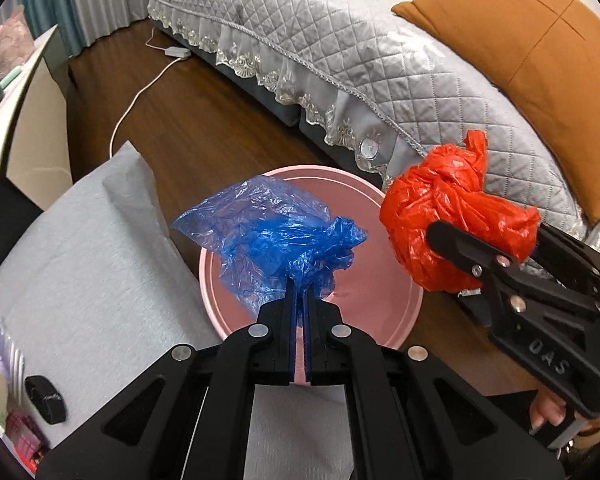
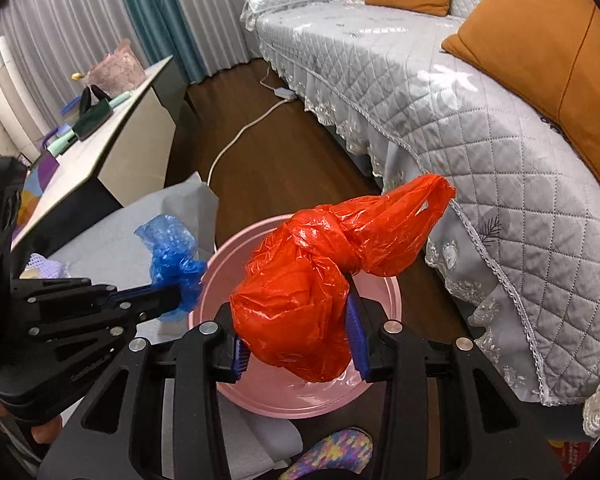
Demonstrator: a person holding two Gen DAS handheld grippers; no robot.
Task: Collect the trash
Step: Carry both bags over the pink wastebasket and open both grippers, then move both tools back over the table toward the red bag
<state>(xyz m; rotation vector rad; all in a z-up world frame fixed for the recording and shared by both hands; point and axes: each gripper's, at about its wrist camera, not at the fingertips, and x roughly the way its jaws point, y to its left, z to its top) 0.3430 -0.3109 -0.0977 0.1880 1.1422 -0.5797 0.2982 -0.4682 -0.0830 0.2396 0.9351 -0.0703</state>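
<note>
My left gripper [image 1: 300,300] is shut on a crumpled blue plastic bag [image 1: 276,240] and holds it above a pink round bin [image 1: 396,320] on the floor. My right gripper [image 2: 300,340] is shut on a knotted red plastic bag [image 2: 320,280] and holds it over the same bin [image 2: 380,384]. The red bag [image 1: 452,224] and right gripper [image 1: 484,256] show at the right of the left wrist view. The blue bag [image 2: 172,260] and left gripper [image 2: 172,300] show at the left of the right wrist view.
A grey quilted sofa [image 1: 340,60] with orange cushions [image 1: 540,60] runs along the right. A grey-covered low table [image 1: 80,260] with small items sits to the left of the bin. A white cable [image 1: 140,92] lies on the wooden floor. A white cabinet [image 2: 112,140] stands at the left.
</note>
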